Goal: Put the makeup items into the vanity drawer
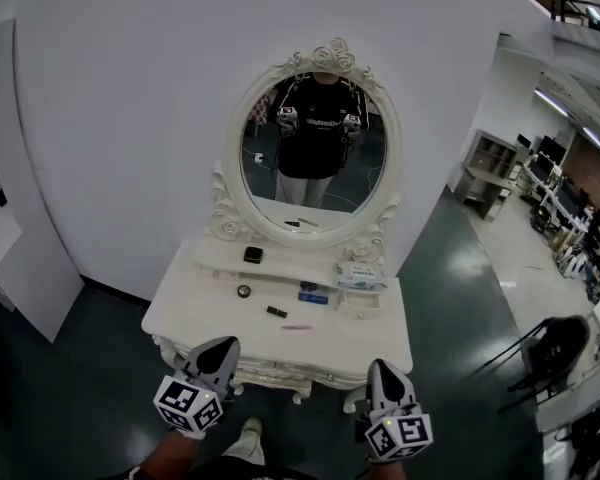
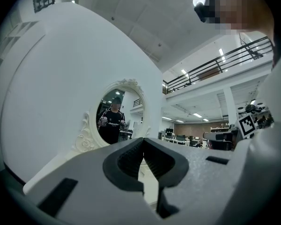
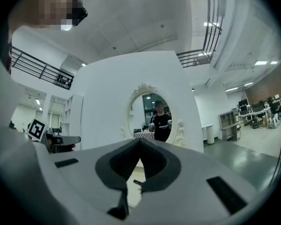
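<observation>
A white vanity table [image 1: 195, 313] with an oval mirror [image 1: 315, 148] stands against the wall. On its top lie a round black item [image 1: 244, 291], a small black piece [image 1: 276, 312], a thin pink stick [image 1: 296, 326] and a blue box [image 1: 313, 293]. A black square compact [image 1: 252, 255] rests on the raised shelf. My left gripper [image 1: 220, 347] hovers shut and empty over the front left edge. Near the front right corner my right gripper [image 1: 382, 370] is shut and empty too. The drawer front [image 1: 278, 372] below the top looks closed. The left gripper [image 2: 143, 139] and right gripper [image 3: 139, 140] both face the mirror.
A pale green tissue pack [image 1: 360, 276] and a small white object [image 1: 356, 314] sit at the table's right. A white cabinet [image 1: 20, 258] stands to the left, a dark chair [image 1: 555, 343] to the right. Green floor surrounds the vanity.
</observation>
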Demonstrator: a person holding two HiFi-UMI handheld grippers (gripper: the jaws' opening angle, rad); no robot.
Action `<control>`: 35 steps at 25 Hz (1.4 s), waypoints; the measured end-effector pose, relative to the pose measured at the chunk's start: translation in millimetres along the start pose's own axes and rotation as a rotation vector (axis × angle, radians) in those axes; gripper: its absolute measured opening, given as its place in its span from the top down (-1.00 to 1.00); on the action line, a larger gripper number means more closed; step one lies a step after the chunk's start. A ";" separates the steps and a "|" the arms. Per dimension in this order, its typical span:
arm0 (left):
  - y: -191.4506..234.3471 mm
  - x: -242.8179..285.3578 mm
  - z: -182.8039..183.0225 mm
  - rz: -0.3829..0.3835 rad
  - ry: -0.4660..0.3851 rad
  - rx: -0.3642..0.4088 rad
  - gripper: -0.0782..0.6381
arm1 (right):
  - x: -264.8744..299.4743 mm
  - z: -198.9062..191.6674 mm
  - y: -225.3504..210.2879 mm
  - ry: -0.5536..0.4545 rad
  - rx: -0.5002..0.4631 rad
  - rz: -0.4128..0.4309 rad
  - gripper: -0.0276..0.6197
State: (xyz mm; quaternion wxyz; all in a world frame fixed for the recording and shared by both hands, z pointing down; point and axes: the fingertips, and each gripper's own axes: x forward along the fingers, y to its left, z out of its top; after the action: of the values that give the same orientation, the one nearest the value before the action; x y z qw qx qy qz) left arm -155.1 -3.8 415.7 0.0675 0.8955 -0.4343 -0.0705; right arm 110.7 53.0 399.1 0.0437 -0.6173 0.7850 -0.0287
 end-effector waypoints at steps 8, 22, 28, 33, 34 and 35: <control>34.0 53.8 -0.3 -0.019 0.013 0.009 0.76 | 60.6 -1.0 -21.2 -0.008 0.001 -0.025 0.91; 79.5 137.6 14.6 -0.103 0.018 0.022 0.76 | 144.9 12.1 -42.7 -0.006 -0.003 -0.088 0.91; 89.5 169.3 21.2 -0.160 0.018 0.046 0.76 | 168.4 15.7 -44.3 -0.013 -0.006 -0.119 0.91; 95.9 188.7 17.0 -0.204 0.028 0.055 0.76 | 181.4 12.5 -43.9 -0.013 -0.007 -0.143 0.91; 96.8 191.8 15.1 -0.211 0.032 0.056 0.76 | 183.2 10.8 -44.2 -0.011 -0.007 -0.148 0.91; 97.5 194.4 12.9 -0.217 0.036 0.056 0.76 | 184.5 8.6 -44.8 -0.007 -0.006 -0.152 0.91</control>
State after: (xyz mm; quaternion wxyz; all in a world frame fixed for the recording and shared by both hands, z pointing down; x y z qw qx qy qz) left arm -113.2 -217.5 407.6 0.0422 0.9399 -0.3353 -0.0494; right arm 111.7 -136.8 388.9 0.0423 -0.6754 0.7357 -0.0274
